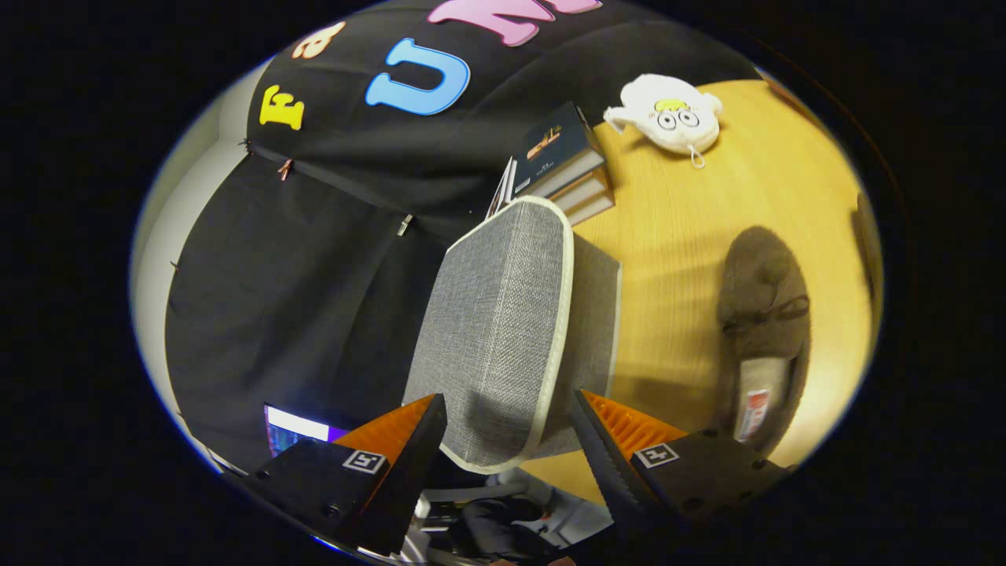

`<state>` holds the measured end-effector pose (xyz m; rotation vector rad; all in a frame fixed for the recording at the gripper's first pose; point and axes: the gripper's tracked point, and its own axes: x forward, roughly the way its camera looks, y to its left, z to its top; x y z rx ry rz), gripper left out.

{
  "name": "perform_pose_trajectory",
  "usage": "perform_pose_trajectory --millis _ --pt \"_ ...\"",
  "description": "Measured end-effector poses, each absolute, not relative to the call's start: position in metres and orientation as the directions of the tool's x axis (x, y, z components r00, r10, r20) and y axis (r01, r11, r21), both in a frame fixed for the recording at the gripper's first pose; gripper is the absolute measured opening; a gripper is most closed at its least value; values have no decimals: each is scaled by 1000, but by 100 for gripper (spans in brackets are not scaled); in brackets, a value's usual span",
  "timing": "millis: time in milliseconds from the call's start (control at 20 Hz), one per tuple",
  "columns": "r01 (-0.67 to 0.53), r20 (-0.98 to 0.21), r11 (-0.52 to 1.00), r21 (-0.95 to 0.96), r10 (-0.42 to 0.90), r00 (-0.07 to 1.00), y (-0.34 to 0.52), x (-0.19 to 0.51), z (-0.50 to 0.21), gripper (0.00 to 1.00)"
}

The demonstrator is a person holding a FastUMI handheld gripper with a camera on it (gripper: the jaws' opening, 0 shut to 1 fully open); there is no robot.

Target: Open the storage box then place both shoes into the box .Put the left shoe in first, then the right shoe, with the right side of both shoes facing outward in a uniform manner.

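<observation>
The grey fabric storage box (601,314) stands on the wooden table (676,236). Its lid (495,330), edged in white piping, lies over it. My gripper (508,397) is open, its fingers spread wide to either side of the lid's near corner. Neither finger (409,440) visibly presses on the lid. A brown slipper-style shoe (766,306) with a pale lining lies on the table beside the box, off to the side of the other finger (629,440).
A stack of books (562,161) sits just beyond the box. A white plush toy (668,114) lies farther out on the table. The black cloth wall (314,259) hangs along the table's edge. A lit screen (299,428) and a seated person (503,527) are near the fingers.
</observation>
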<state>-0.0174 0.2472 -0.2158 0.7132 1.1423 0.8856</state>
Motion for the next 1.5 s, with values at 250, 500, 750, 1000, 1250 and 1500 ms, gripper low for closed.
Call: perform_pose_trajectory --millis 250,500,750,1000,1250,1500 --pt "-98 -389 399 912 915 107 267 -17 -223 98" --pt "-32 -399 403 915 913 80 269 -14 -231 70" --pt "27 -405 404 914 912 59 261 -16 -228 56" --pt "122 -365 355 927 928 75 260 -14 -220 26" --pt "93 -319 312 946 945 77 264 -18 -203 5" --pt "50 -261 258 965 962 75 272 -17 -170 5"
